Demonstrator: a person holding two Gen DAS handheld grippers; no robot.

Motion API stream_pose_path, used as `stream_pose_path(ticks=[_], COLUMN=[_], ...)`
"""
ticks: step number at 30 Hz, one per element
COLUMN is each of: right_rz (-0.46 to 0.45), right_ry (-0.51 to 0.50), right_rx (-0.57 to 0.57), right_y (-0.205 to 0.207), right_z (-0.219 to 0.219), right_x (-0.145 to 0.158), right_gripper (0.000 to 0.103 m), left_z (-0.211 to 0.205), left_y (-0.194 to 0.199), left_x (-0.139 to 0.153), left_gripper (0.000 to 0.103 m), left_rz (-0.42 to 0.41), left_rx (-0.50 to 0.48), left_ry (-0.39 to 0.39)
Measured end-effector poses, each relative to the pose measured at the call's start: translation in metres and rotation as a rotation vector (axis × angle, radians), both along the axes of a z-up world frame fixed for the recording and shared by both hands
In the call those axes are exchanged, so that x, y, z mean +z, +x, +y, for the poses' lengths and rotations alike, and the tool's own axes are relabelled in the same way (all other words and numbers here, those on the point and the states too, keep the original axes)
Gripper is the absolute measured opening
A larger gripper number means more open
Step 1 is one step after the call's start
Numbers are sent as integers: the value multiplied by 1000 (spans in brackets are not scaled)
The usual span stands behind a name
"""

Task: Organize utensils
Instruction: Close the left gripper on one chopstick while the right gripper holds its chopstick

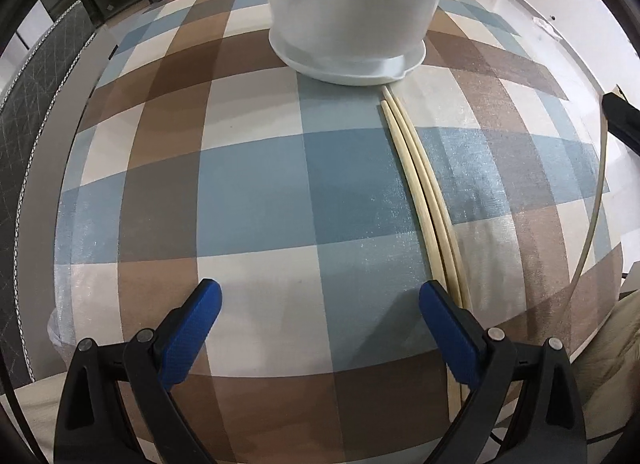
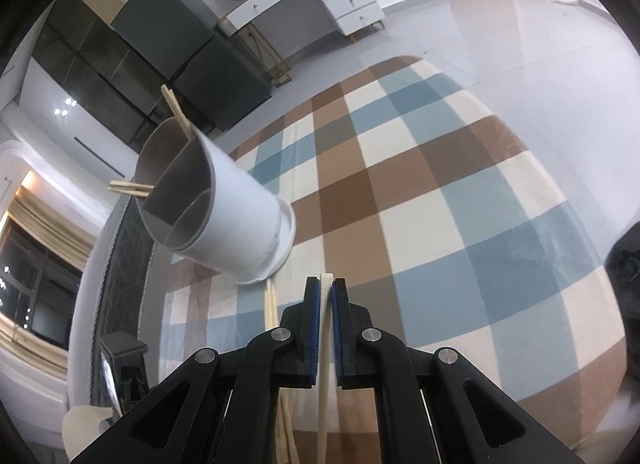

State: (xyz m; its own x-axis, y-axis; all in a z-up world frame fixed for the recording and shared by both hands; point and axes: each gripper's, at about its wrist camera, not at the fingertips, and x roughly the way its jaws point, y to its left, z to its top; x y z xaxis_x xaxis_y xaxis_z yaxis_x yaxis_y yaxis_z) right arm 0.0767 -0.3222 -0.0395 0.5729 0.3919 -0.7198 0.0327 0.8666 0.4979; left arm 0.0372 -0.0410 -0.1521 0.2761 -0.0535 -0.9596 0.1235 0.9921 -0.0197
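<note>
The right gripper [image 2: 325, 292] is pressed together on a pale chopstick [image 2: 324, 348], which runs lengthwise between the blue pads, its blunt tip poking just past them toward the top of the frame. The white utensil holder [image 2: 240, 219] lies to the upper left of that tip, near but apart. It stands on the checked tablecloth [image 2: 440, 191], and its divided mouth looks tilted toward the left of the picture, likely through the camera's angle. So the likely coming move is a swing of the stick up and leftward, its long axis turned to match the holder's before it drops into a compartment.

The left gripper [image 1: 320, 304] is spread wide over the cloth with nothing between its pads. A pair of chopsticks [image 1: 416, 191] lies just beside its right-hand finger [image 1: 448, 336], long axis running from the bottom of the frame up to the holder's base dish [image 1: 348, 71], their far ends touching or nearly touching it. This hand is the nearer one to those 2 sticks, yet they sit outside its jaws, to the right.

The right wrist view alone shows the holder's mouth, with its partitions and about 4 wooden chopsticks [image 2: 176, 111] already leaning out of the far compartments. The left wrist view cuts the rim off, but shows the whole length of the loose pair, which the right view mostly hides behind its own gripper.
</note>
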Motion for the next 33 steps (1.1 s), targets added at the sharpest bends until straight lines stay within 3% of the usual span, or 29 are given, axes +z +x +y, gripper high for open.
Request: stream_pose_path(ticks=[5, 14, 20, 27, 32, 33], right_rz=[-8, -31, -58, -52, -53, -53], right_ry=[4, -10, 1, 19, 65, 72], right_rx=[-27, -48, -68, -84, -109, -110], right_y=[1, 2, 3, 7, 10, 10], right_z=[-6, -7, -10, -14, -24, -25], right_x=[1, 4, 10, 10, 10, 11], right_gripper=[5, 5, 5, 5, 5, 5], left_z=[4, -14, -9, -11, -15, -19], left_y=[3, 0, 8, 41, 71, 76], left_x=[9, 2, 6, 19, 23, 25], left_gripper=[96, 97, 96, 66, 59, 52], left_rz=[-20, -27, -15, -23, -20, -21], left_rx=[4, -69, -48, -38, -35, -40], left_ry=[-65, 37, 61, 28, 14, 14])
